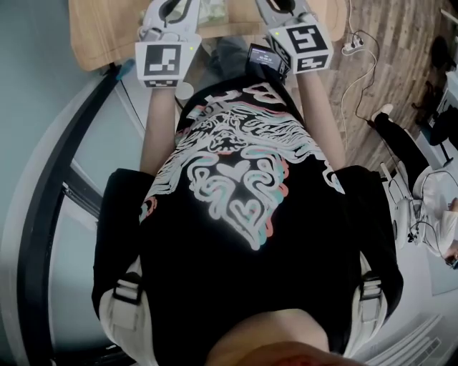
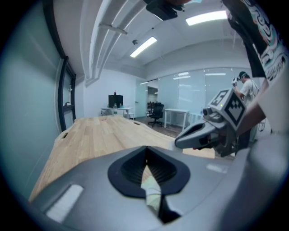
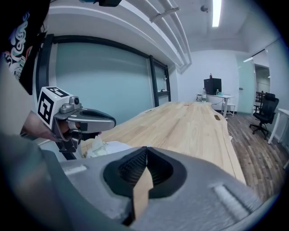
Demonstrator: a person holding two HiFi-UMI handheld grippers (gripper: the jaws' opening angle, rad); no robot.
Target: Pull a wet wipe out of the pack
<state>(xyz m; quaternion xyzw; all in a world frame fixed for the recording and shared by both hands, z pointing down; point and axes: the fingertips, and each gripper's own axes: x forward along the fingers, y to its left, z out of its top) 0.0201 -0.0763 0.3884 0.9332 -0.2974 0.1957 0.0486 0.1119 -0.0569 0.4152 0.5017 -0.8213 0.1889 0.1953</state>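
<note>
The wet wipe pack (image 1: 212,11) lies on the wooden table (image 1: 107,36) at the top of the head view, between my two grippers. In the right gripper view the pack (image 3: 108,148) is a pale, crumpled bundle just below and behind the left gripper (image 3: 90,119). My left gripper (image 2: 145,154) has its jaws together, and a pale patch shows through the slit under the tips. My right gripper (image 3: 146,153) is shut with nothing in it; bare table wood shows through its slit. In the left gripper view the right gripper (image 2: 183,140) hovers shut over the table's near end.
The long wooden table (image 3: 189,126) runs away from me toward desks with a monitor (image 3: 213,85) and office chairs (image 2: 156,113). A glass wall (image 3: 104,76) lines one side. Cables (image 1: 361,64) lie on the floor. A person (image 2: 246,88) stands far off.
</note>
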